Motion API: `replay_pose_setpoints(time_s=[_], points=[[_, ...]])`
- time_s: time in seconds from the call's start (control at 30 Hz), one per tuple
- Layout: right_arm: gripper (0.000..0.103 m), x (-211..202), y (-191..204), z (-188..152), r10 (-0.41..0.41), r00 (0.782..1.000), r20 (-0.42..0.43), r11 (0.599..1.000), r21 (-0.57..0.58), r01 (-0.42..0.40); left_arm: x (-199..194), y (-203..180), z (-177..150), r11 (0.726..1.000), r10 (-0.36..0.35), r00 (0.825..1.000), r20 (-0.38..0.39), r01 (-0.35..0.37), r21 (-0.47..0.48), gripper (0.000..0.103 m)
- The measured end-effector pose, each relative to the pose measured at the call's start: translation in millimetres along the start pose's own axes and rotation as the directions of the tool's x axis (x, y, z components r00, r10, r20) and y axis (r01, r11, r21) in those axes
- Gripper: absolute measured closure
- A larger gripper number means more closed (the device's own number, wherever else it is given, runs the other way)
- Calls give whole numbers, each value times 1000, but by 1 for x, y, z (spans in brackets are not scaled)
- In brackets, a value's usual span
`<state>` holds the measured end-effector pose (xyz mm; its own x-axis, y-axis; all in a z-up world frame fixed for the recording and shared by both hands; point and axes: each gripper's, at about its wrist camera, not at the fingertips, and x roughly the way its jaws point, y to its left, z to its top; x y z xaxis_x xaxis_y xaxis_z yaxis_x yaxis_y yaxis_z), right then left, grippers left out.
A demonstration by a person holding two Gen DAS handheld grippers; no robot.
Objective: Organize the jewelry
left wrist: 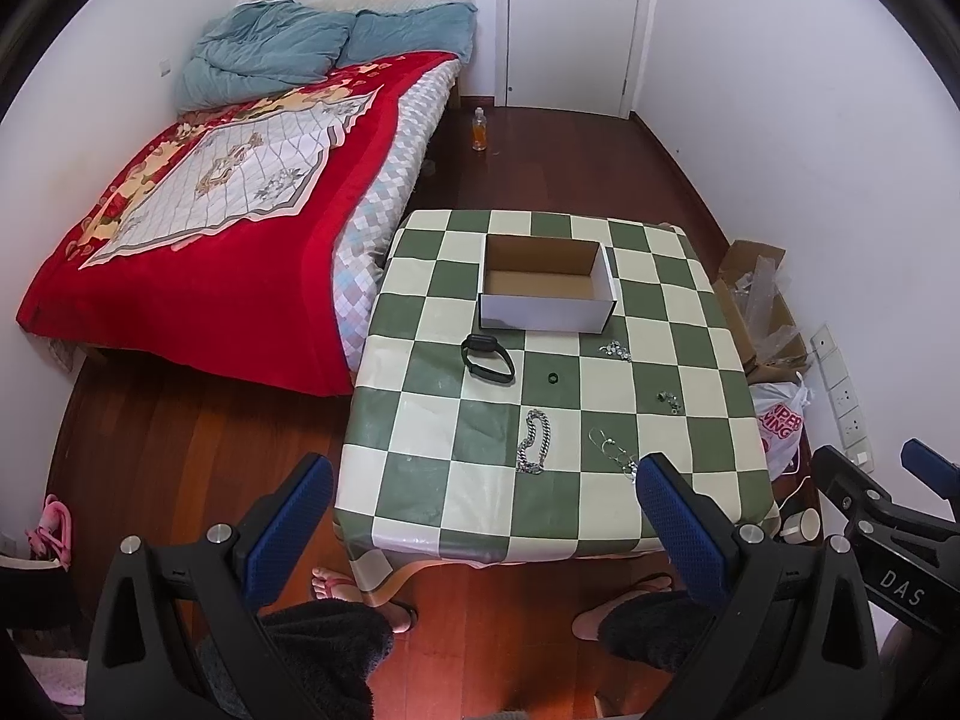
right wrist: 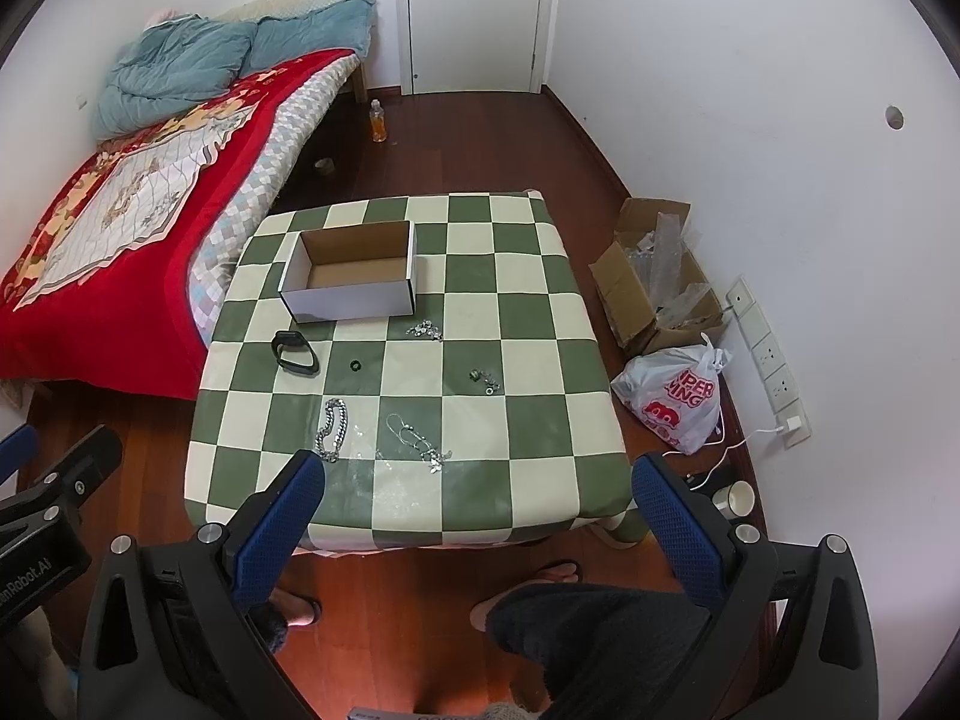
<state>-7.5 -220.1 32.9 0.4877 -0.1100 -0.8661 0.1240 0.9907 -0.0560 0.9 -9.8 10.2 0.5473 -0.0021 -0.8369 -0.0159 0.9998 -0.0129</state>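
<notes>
An empty white cardboard box (left wrist: 546, 285) (right wrist: 351, 279) sits at the far side of the green checked table (left wrist: 678, 324) (right wrist: 528, 324). In front of it lie a black watch band (left wrist: 487, 358) (right wrist: 295, 354), a small dark ring (left wrist: 552, 378) (right wrist: 354, 366), a silver chain bracelet (left wrist: 533, 441) (right wrist: 332, 429), a thin necklace (left wrist: 618, 451) (right wrist: 417, 441) and two small silver clusters (left wrist: 615, 351) (right wrist: 486, 381). My left gripper (left wrist: 483, 531) and right gripper (right wrist: 477, 519) are both open and empty, held above the table's near edge.
A bed with a red blanket (left wrist: 198, 210) stands left of the table. An open carton (right wrist: 657, 276), a plastic bag (right wrist: 675, 399), a wall socket strip (right wrist: 765, 354) and a cup (right wrist: 735, 498) are on the right. A bottle (right wrist: 378, 120) stands on the floor. The person's feet are under the near edge.
</notes>
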Motion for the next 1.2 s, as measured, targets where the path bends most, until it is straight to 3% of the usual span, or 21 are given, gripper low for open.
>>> replay_pose_setpoints(time_s=[1.2], points=[[0,-8,1,5,0,1000,19,1000,-8,0,-5,0,2,1000,-5,1000,9,5,5,0]])
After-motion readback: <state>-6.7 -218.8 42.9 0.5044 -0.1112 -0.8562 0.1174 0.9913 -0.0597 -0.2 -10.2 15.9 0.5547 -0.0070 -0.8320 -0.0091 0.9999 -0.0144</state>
